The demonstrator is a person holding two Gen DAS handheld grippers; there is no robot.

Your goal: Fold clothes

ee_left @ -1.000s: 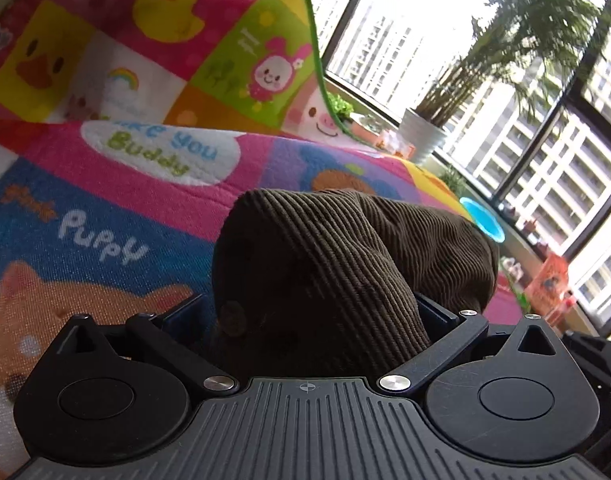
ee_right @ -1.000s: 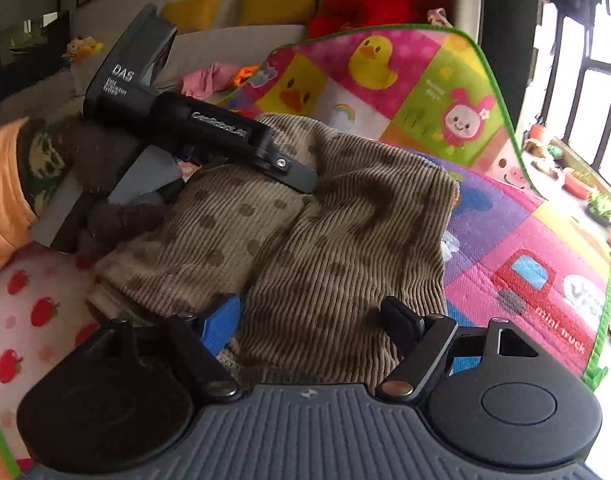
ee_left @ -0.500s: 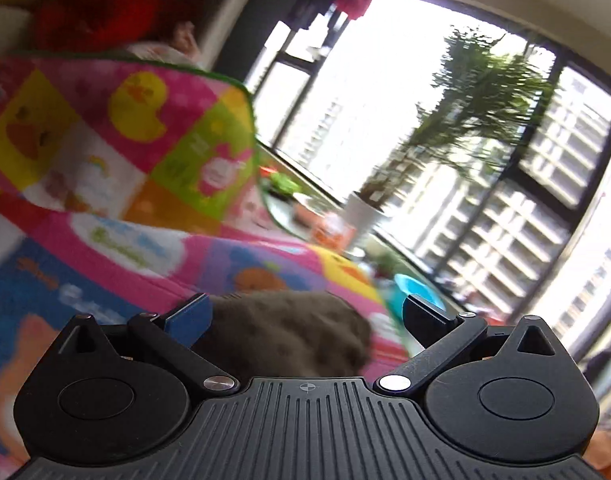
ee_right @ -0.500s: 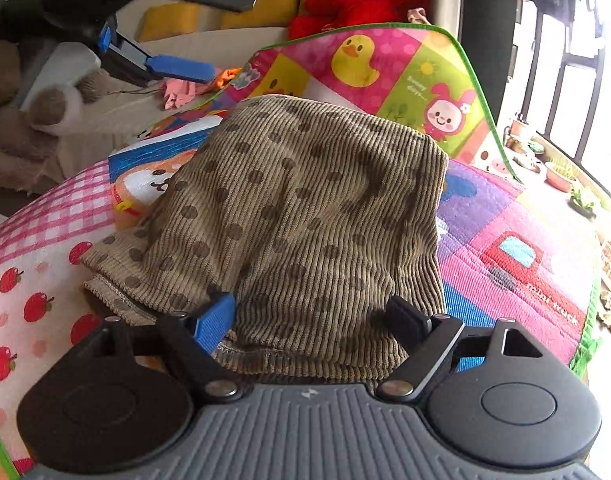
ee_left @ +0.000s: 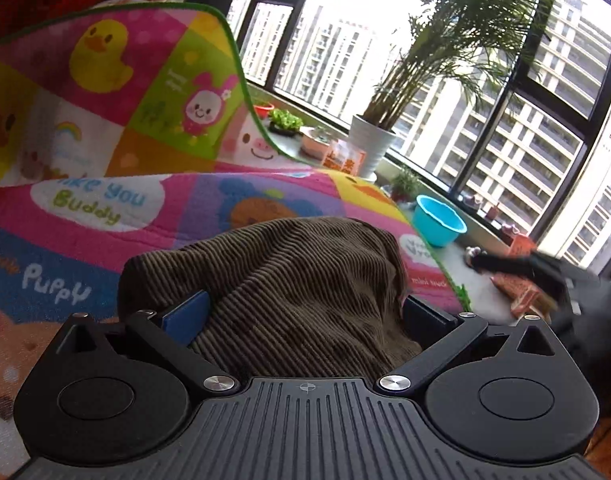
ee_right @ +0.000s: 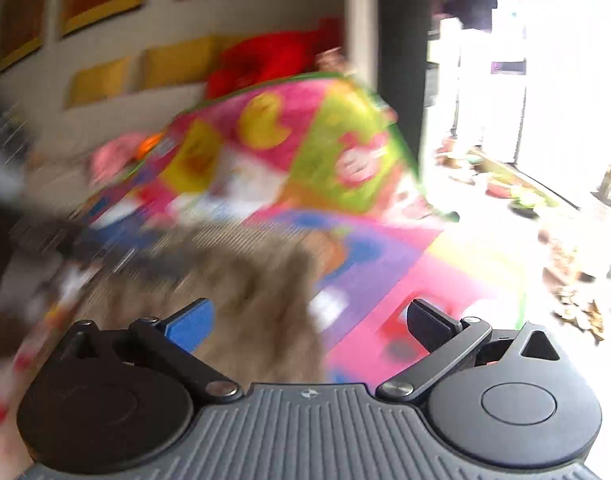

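The mat (ee_left: 153, 208) reads "Buddy" at 9 o'clock and "Puppy" below it; other words are cut off. The brown cloth (ee_left: 289, 288) lies on it between the wide-spread left gripper (ee_left: 305, 316), contact unclear. The right gripper (ee_right: 309, 320) is opening, nothing pinched; that view is blurred.

Left wrist view: sat low behind its fingers, close over the garment (ee_left: 281, 284), facing across the mat (ee_left: 105, 208) to the windows (ee_left: 505, 128). Right wrist view: likewise low and close, blurred, facing the sofa wall (ee_right: 241, 12). Both shared mat and garment.
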